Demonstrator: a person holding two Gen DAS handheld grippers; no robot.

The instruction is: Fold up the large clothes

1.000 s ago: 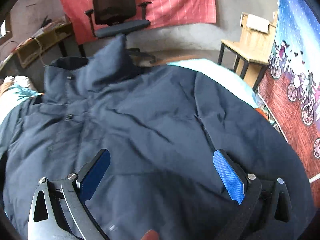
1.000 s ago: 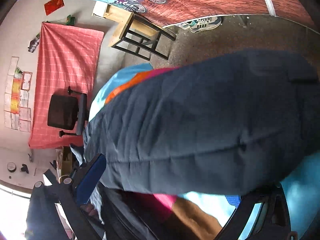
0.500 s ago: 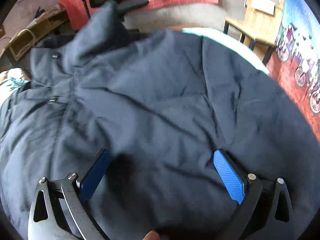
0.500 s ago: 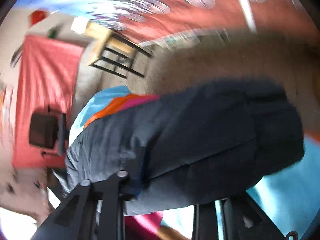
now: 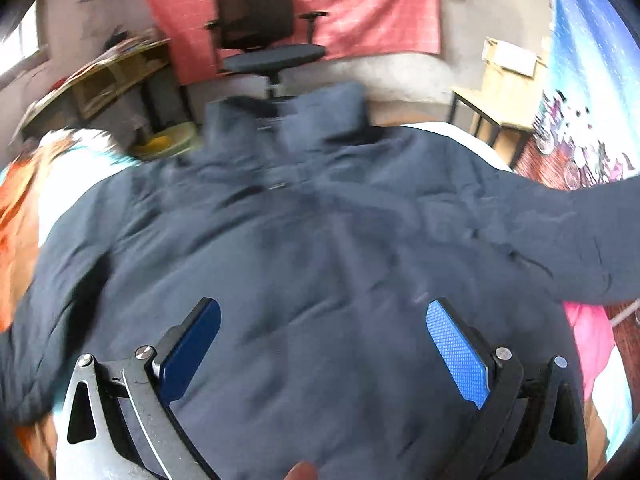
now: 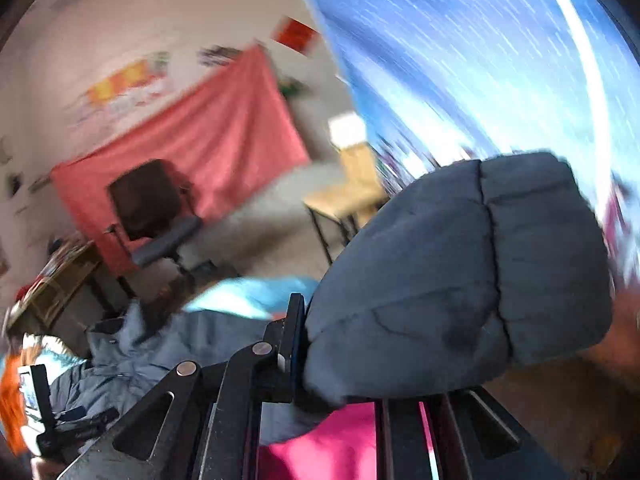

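Note:
A dark navy padded jacket (image 5: pixel 320 240) lies spread front-up on a bed, collar at the far side. My left gripper (image 5: pixel 324 344) hovers open over its lower middle, blue pads wide apart, holding nothing. The jacket's right sleeve (image 5: pixel 580 248) stretches out to the right, lifted off the bed. In the right wrist view my right gripper (image 6: pixel 340 356) is shut on that sleeve (image 6: pixel 460 280) near the cuff and holds it up in the air. The jacket body (image 6: pixel 160 352) lies lower left there.
A colourful bed cover (image 5: pixel 592 340) lies under the jacket. A black office chair (image 5: pixel 264 28) stands before a red cloth on the far wall. A wooden stool (image 5: pixel 500 92) and a blue patterned hanging (image 5: pixel 592 80) are at the right. A low shelf (image 5: pixel 112 76) is at the left.
My right gripper has closed on the sleeve and lifted it up and out from the bed. The left gripper has drawn back toward the hem, staying open.

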